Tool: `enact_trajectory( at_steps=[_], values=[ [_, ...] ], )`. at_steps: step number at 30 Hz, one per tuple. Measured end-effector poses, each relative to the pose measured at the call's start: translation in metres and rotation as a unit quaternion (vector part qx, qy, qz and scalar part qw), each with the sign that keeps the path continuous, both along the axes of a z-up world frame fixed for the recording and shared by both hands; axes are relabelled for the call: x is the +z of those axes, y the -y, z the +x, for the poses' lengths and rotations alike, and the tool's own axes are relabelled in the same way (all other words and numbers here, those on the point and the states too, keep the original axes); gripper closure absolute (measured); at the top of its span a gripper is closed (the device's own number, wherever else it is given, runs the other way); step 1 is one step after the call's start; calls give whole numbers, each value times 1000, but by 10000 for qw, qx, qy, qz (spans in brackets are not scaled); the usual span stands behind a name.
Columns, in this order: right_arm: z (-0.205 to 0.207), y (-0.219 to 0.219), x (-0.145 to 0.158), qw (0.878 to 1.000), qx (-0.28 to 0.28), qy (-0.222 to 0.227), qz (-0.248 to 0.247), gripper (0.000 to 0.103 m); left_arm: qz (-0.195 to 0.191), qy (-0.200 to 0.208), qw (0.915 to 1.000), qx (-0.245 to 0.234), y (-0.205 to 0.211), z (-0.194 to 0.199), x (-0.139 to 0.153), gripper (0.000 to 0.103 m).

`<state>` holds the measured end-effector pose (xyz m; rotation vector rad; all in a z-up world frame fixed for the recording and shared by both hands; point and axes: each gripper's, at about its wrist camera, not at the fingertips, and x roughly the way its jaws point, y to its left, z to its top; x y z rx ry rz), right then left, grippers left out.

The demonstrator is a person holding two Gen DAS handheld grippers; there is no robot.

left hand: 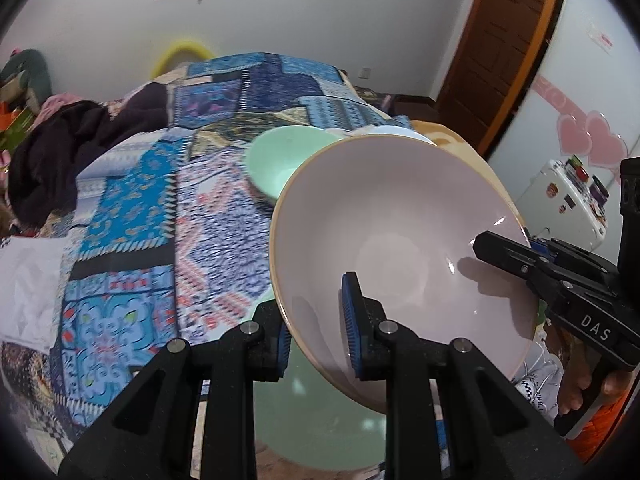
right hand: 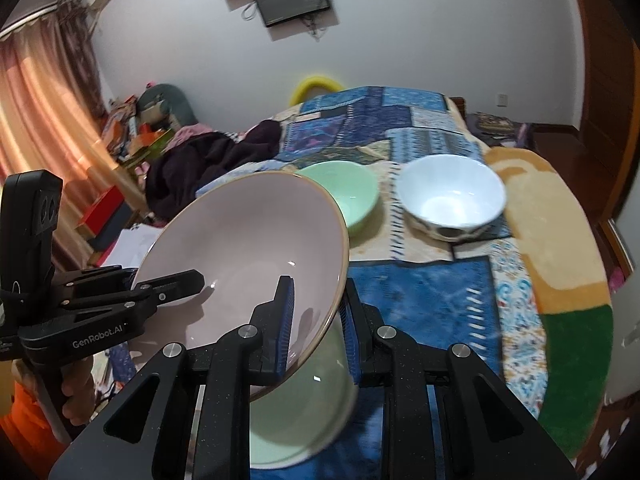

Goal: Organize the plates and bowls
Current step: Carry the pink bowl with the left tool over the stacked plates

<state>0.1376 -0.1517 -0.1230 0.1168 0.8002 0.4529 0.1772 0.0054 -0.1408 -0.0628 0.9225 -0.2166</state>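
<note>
Both grippers hold one large pale pink bowl (left hand: 400,240) (right hand: 248,240) with a tan rim, tilted in the air. My left gripper (left hand: 316,320) is shut on its near rim, one blue pad inside and one outside. My right gripper (right hand: 318,300) is shut on the opposite rim the same way. Each gripper shows in the other's view: the right gripper (left hand: 484,246), the left gripper (right hand: 192,280). A pale green plate (left hand: 320,412) (right hand: 300,412) lies under the pink bowl, partly hidden. Farther off sit a small green bowl (left hand: 276,160) (right hand: 348,192) and a white bowl (left hand: 396,132) (right hand: 452,196).
Everything rests on a bed with a blue patterned quilt (left hand: 132,216) (right hand: 432,300). A dark heap of clothes (left hand: 60,148) (right hand: 208,156) lies at its far left. A white cloth (left hand: 28,284) is at the left edge. A wooden door (left hand: 500,40) stands at the right.
</note>
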Motion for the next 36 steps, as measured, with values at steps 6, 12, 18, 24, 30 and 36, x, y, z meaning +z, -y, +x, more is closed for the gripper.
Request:
enact_trajectory(
  at_steps=[6, 12, 18, 24, 30, 36],
  values=[
    [-2, -35, 2, 9994, 338, 37, -102, 82, -50, 75, 9994, 342, -39, -19, 4, 80],
    [-5, -70, 1, 9974, 685, 30, -202, 82, -49, 146, 9977, 658, -74, -36, 7, 80],
    [-5, -105, -6, 9941, 1050, -68, -250, 82, 18, 146, 9949, 994, -110, -53, 5, 80],
    [-5, -135, -18, 9892, 1407, -229, -332, 82, 30, 86, 9912, 1319, -143, -66, -3, 80],
    [-2, -161, -31, 9843, 1654, -416, -454, 82, 16, -80, 9884, 1519, -168, -71, -21, 80],
    [4, -175, -44, 9804, 1782, -638, -554, 82, -20, -315, 9866, 1600, -181, -72, -43, 80]
  ],
)
